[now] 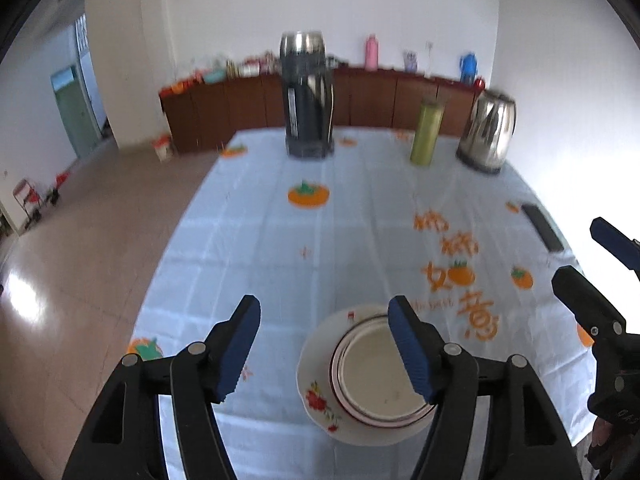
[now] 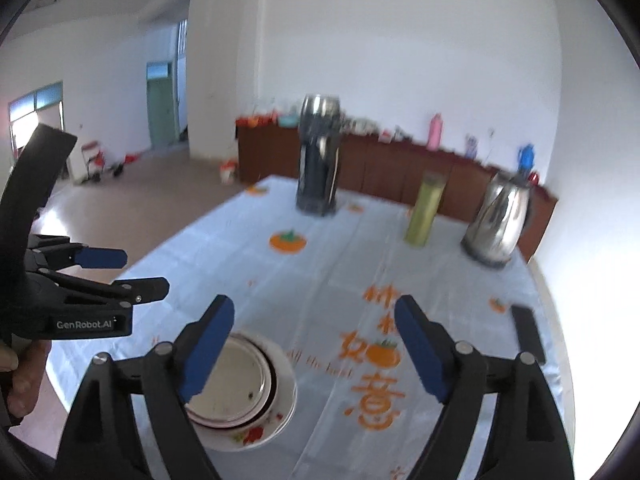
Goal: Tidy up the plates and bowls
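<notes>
On the bench (image 1: 280, 264), under a pale cloth with orange fruit prints, a white bowl (image 1: 380, 380) sits nested in a floral-rimmed plate (image 1: 316, 392) near the front edge. The left gripper (image 1: 324, 350) hangs above it, released, nothing between its blue pads. The right gripper (image 2: 316, 350), at 3 o'clock of the stack, is likewise released and empty. At 12 o'clock stand a dark thermos (image 1: 308, 96), a green bottle (image 1: 426, 132) and a steel kettle (image 1: 486, 132).
</notes>
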Motion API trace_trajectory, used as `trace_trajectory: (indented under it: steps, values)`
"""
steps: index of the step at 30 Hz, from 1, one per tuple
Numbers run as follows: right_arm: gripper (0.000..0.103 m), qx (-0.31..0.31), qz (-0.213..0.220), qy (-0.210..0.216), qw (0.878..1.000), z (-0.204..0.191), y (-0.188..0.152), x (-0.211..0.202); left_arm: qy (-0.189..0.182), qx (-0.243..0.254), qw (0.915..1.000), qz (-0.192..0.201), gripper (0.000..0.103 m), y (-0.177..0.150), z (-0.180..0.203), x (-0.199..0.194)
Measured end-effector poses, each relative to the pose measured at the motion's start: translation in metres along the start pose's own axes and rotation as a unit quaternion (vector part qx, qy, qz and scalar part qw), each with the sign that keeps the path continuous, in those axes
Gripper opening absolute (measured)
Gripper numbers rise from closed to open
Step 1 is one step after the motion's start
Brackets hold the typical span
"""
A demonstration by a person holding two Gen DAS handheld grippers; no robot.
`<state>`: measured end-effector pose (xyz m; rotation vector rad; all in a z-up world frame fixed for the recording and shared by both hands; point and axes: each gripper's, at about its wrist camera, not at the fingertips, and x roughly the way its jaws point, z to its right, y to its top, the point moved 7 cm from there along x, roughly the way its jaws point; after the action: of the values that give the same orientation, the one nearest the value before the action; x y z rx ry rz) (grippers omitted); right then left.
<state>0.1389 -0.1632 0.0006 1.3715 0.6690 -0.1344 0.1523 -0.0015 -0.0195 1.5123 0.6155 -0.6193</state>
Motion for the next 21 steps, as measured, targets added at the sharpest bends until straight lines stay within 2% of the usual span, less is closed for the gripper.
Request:
trace_trajectory:
  steps: [4, 11, 21]
  values:
    - [0.092, 0.004, 0.028, -0.013, 1.000, 0.000, 0.008, -0.015, 0.001, 0.007, 0.9998, 0.020, 0.069, 0.007, 0.002, -0.010]
    - [0.093, 0.021, 0.026, -0.014, 0.999, 0.005, 0.008, -0.023, -0.001, 0.016, 0.9991, 0.040, 0.069, 0.010, 0.006, -0.022]
    - [0.098, 0.024, 0.023, -0.023, 0.999, 0.009, 0.003, -0.032, -0.010, 0.020, 0.9988, 0.043, 0.069, 0.008, 0.012, -0.028]
